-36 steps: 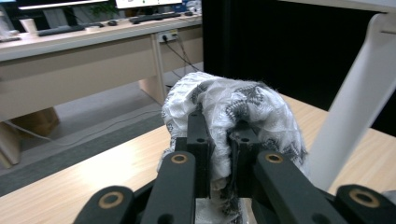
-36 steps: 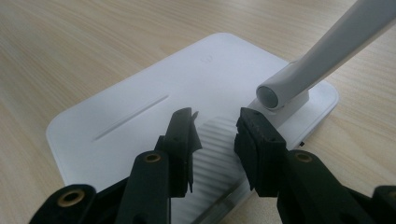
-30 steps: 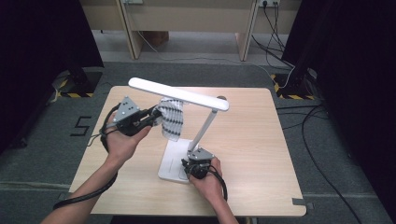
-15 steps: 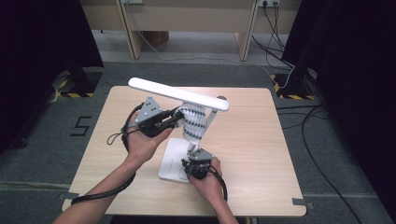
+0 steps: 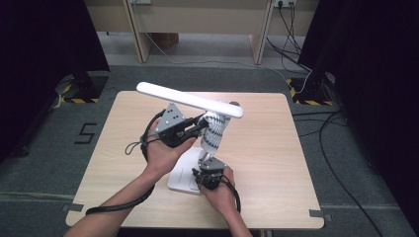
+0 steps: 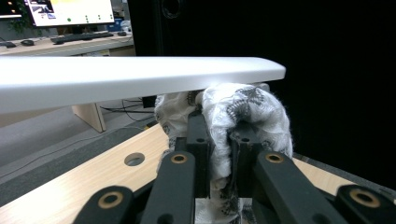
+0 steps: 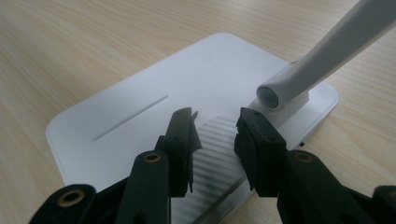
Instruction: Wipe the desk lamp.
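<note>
Pale wood-grain tabletop [image 5: 276,148] is being used as the work surface, with dark curtains and grey floor lying around it. A white desk lamp is being wiped: its long, flat head [image 5: 190,99] is stretching across the table from far left to nearer right, above the slanted white stem [image 7: 327,51]. The left gripper [image 6: 219,140] is being held just under the head's right end, its jaws clenched on a soft, patterned grey-and-white cloth [image 6: 243,112] that is being pressed up toward the head's underside; whether cloth and head are actually touching cannot be told for certain. The head's long axis is running crosswise to these jaws, so any further wiping would likely be carried along it, and the left hand is the nearer one. The right gripper [image 7: 215,140] is being held low over the smooth, rounded plastic base [image 7: 116,121], its jaws parted and grasping nothing, apparently bearing down on a ribbed patch to steady the lamp.
</note>
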